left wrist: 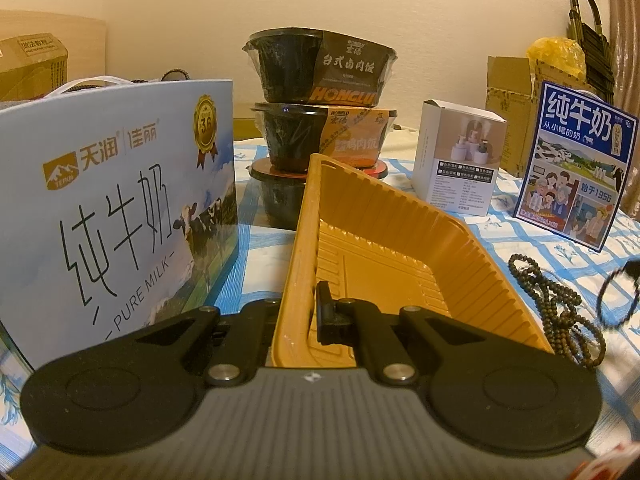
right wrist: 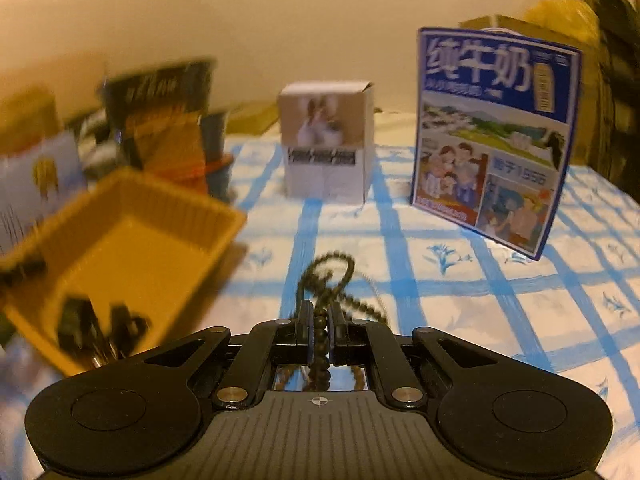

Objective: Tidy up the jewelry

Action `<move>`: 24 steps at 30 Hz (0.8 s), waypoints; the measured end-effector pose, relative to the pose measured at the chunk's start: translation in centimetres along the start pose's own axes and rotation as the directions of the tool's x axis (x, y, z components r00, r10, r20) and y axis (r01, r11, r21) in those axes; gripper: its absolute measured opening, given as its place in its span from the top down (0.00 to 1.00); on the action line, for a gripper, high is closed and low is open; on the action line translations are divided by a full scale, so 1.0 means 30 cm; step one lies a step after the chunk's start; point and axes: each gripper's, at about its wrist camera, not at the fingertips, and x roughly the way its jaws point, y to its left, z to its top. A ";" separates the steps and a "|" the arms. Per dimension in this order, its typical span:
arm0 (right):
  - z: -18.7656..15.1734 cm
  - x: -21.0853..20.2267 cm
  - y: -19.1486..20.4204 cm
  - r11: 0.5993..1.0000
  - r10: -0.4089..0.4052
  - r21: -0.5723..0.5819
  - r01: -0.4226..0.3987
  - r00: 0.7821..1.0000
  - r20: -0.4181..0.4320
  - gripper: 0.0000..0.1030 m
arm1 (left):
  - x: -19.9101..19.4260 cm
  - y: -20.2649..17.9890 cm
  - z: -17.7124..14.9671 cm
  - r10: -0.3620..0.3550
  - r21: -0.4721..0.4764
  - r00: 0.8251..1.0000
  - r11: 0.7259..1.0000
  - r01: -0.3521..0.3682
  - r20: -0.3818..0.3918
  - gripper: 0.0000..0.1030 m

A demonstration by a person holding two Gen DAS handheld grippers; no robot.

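Checked blue-and-white cloth (right wrist: 460,280) covers the whole table, cream wall behind, cluttered room. Biggest item on it is the pale milk carton (left wrist: 116,208) at my left, then stacked black meal bowls (left wrist: 320,92), a blue milk box (right wrist: 492,140) standing at right, a small white box (right wrist: 326,144) between them, cardboard boxes at the back.

Orange plastic tray (left wrist: 384,240) is the target bin. My left gripper (left wrist: 296,312) is clamped on its near rim, one finger outside the wall, one inside, tray tipped up off the cloth. Tray looks empty.

My right gripper (right wrist: 320,320) is pinched on a strand of the dark bead necklace (right wrist: 332,276); beads run between the pads and the rest trails on the cloth just ahead. Right view is blurred. A dark ring-like piece at the left view's right edge is too cut off to name.

Step in hand, I judge: carry the beads over to the tray. To do it well: lift high enough that the loose loops clear the tray's ribbed wall, keep the pinch firm since a thin strand can slip, hold the tray steady with the left, and let go only once most of the string hangs over the tray floor. Snagging on the rim is the risk.
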 end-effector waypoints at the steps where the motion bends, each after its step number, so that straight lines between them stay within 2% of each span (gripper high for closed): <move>1: 0.017 -0.017 -0.007 1.000 0.015 0.027 -0.015 1.000 0.004 0.94 | -0.001 0.000 -0.001 0.000 0.000 1.000 1.000 0.000 0.000 0.95; 7: 0.074 -0.057 -0.006 0.987 0.100 0.124 -0.101 0.995 0.013 0.94 | -0.001 0.000 -0.001 0.000 -0.001 1.000 1.000 0.000 0.000 0.95; 12: 0.079 -0.042 0.070 0.962 0.217 0.168 -0.216 0.976 0.015 0.94 | -0.002 0.000 -0.001 -0.001 -0.001 1.000 1.000 0.001 0.000 0.95; 14: 0.078 -0.026 0.112 0.943 0.274 0.189 -0.272 0.962 0.015 0.94 | -0.003 -0.001 0.002 -0.003 -0.001 1.000 1.000 0.003 0.001 0.95; 19: 0.066 0.034 0.229 0.873 0.429 0.255 -0.416 0.903 0.005 0.94 | -0.007 -0.004 0.005 -0.005 -0.003 1.000 1.000 0.005 0.003 0.95; 24: 0.051 0.102 0.352 0.815 0.521 0.297 -0.497 0.853 -0.002 0.94 | -0.009 -0.002 0.004 -0.007 -0.008 1.000 1.000 0.007 0.002 0.95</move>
